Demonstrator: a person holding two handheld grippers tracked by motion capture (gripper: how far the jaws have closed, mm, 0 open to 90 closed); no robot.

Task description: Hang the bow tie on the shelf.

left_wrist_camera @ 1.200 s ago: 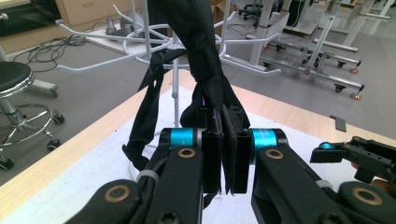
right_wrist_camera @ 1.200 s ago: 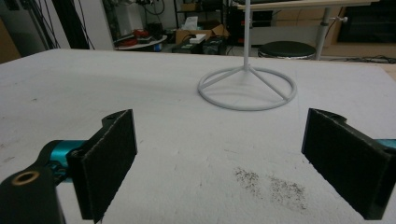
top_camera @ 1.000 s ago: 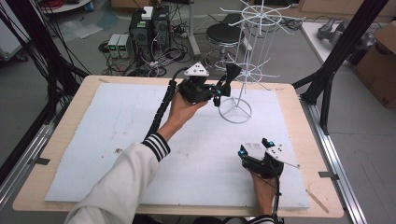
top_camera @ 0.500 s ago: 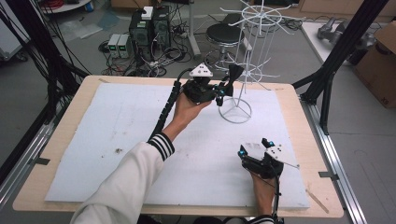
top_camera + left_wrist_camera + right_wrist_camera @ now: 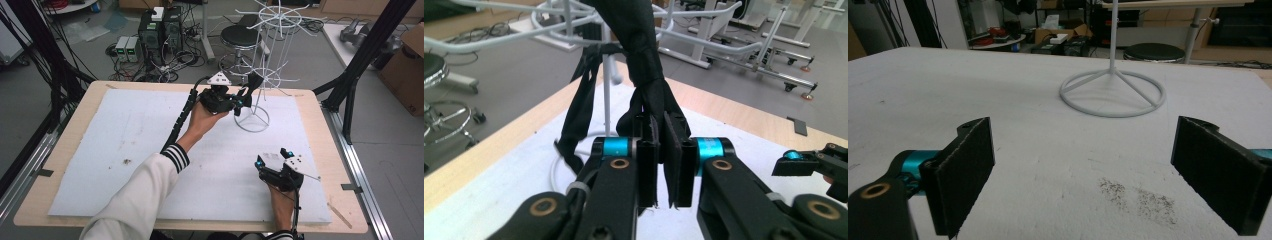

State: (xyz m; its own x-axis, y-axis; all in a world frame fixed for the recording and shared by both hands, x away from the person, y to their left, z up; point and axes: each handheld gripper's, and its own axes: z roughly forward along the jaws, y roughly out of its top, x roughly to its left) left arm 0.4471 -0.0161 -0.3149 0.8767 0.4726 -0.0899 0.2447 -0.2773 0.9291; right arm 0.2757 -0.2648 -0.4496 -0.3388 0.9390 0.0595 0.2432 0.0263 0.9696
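- Workshop clutter of cables, a stool (image 5: pixel 239 36) and computer boxes lies beyond the table (image 5: pixel 320 130), whose top carries a white foam sheet (image 5: pixel 125 145).
- A black strap (image 5: pixel 646 60), soft and limp, runs up from between the left tongs (image 5: pixel 663 167) to a prong of the white wire rack (image 5: pixel 262 65); its long axis rises straight ahead of and above those tongs.
- Beside it a second dark loop of the same webbing hangs down to the left of the tongs' tips, apart from the jaws.
- The left tongs are pressed together on the strap, held up off the table just beside the rack's centre pole.
- I judge the coming move turns on that upward line: the strap either goes onto the prong or comes off it, and whether it already sits fully on the prong I cannot tell.
- The left hand (image 5: pixel 202 117) is by far the nearer to the rack.
- The right tongs (image 5: pixel 1083 175) are spread wide, empty, low over the foam, with the rack's ring base (image 5: pixel 1112 92) ahead of them and well apart.
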